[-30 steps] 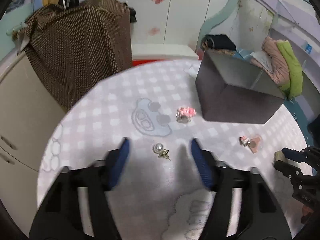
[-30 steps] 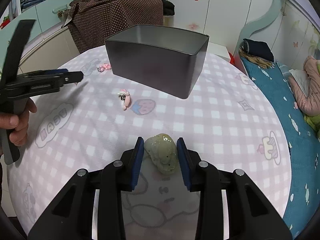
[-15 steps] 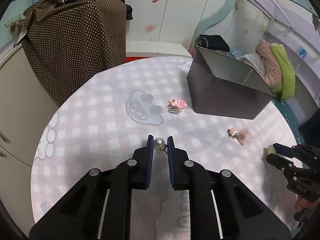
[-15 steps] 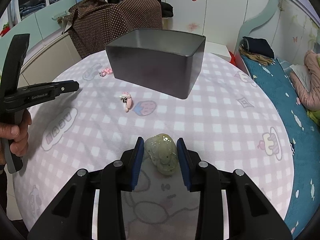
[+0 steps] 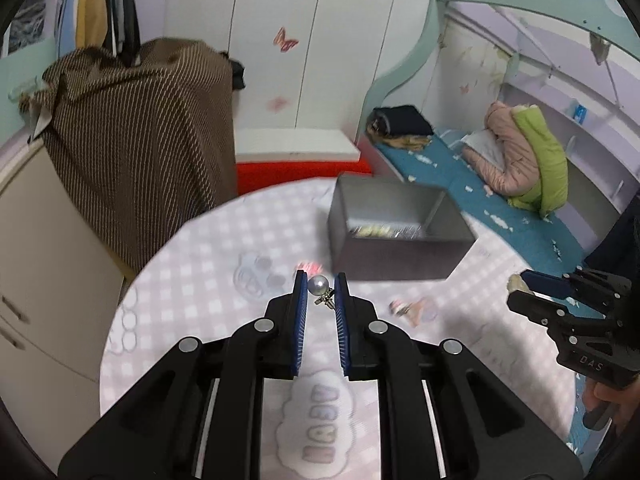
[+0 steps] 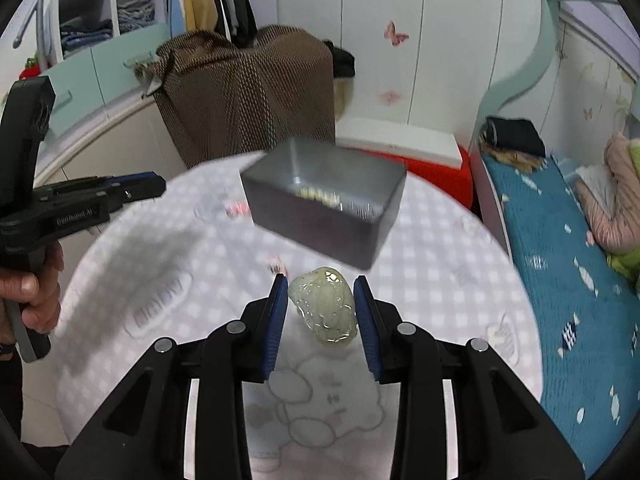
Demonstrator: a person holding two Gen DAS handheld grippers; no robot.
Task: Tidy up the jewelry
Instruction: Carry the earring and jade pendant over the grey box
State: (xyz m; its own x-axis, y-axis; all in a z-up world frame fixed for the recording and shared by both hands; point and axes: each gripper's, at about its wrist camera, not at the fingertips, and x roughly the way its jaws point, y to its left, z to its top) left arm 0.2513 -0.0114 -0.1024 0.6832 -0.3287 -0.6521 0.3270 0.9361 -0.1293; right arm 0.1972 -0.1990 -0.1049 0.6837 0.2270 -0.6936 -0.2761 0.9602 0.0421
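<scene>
Left gripper (image 5: 321, 282): fingers clamped on a pearl earring (image 5: 320, 287), the pearl pinched at the very tips, its metal post hanging just below; the piece is held clear of the tabletop (image 5: 192, 280), at the centre of the left wrist view. The jaws have just been closing, with the earring between them.

Right gripper (image 6: 321, 285): fingers clamped on a pale green carved jade pendant (image 6: 326, 304), one blue pad against each side of it; the pendant sits at the lower centre of the right wrist view, above the checked cloth.

Grey metal box (image 5: 394, 232): open-topped, standing on the tabletop at the centre right of the left wrist view; pale beads and something glinting lie on its floor, too blurred to identify.

Loose items on the cloth: a pink charm (image 5: 309, 267) just left of the box's near corner; a second pink charm (image 5: 412, 308) below the box, to the right of the left fingers; both blurred.

In the right wrist view a hand (image 6: 34, 300) grips the left gripper's handle at the left edge of the frame; a bed (image 6: 560, 272) runs along the right edge.
</scene>
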